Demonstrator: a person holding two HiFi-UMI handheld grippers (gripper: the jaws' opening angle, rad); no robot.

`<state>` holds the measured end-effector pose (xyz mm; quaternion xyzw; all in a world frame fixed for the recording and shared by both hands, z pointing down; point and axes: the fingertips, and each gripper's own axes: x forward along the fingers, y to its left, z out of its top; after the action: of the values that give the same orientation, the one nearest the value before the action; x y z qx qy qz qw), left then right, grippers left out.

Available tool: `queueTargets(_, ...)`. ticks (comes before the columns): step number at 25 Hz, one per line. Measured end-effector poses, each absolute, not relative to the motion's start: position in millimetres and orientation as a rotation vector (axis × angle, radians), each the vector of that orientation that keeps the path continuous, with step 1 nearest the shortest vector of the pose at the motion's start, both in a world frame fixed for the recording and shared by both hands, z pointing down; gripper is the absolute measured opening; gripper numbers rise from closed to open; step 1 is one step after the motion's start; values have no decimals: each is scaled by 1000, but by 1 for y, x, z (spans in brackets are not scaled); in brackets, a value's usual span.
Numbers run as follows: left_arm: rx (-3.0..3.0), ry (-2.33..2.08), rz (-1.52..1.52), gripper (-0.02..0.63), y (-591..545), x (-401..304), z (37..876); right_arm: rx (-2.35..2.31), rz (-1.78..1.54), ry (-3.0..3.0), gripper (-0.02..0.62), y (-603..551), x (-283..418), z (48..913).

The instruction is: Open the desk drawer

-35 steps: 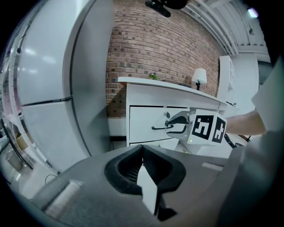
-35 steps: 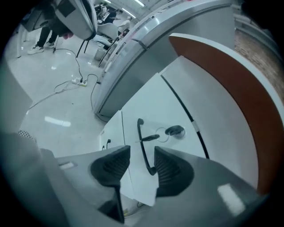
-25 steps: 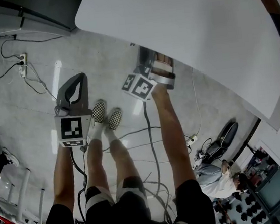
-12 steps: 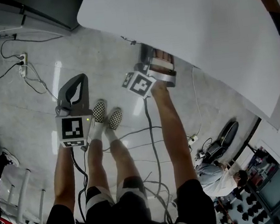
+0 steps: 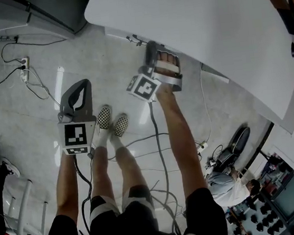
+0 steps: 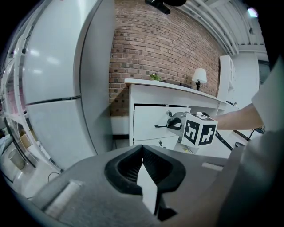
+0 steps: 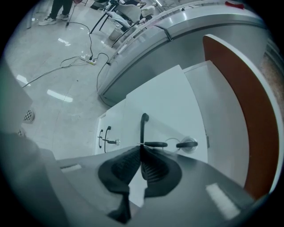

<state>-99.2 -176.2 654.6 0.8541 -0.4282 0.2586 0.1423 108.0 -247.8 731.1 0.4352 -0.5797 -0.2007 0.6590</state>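
Note:
The white desk (image 5: 205, 27) fills the top right of the head view. Its top drawer front (image 6: 153, 119) carries a dark bar handle (image 7: 143, 126). My right gripper (image 7: 141, 145) sits at the desk's edge, and its jaws are pinched shut on that handle's near end. In the left gripper view the right gripper (image 6: 174, 124) and its marker cube (image 6: 199, 129) show at the drawer, with a dark gap above the drawer front. My left gripper (image 5: 82, 85) hangs over the floor, left of the desk, shut with nothing between its jaws.
A tall grey cabinet (image 6: 57, 88) stands left of the desk against a brick wall (image 6: 159, 48). A lamp (image 6: 199, 76) is on the desk top. Lower drawer handles (image 7: 104, 135) lie beneath. Cables (image 5: 157, 139) and a power strip (image 5: 24, 68) cross the floor by my feet (image 5: 113, 121).
The right gripper has edged up the picture, closer under the desk's edge. The left gripper has stayed where it was.

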Motion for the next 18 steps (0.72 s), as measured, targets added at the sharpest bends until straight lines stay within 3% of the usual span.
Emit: queueTargets(18,2499,-1226,744,11,-143,-108,641,930,-415,-1349,20,-184,78,733)
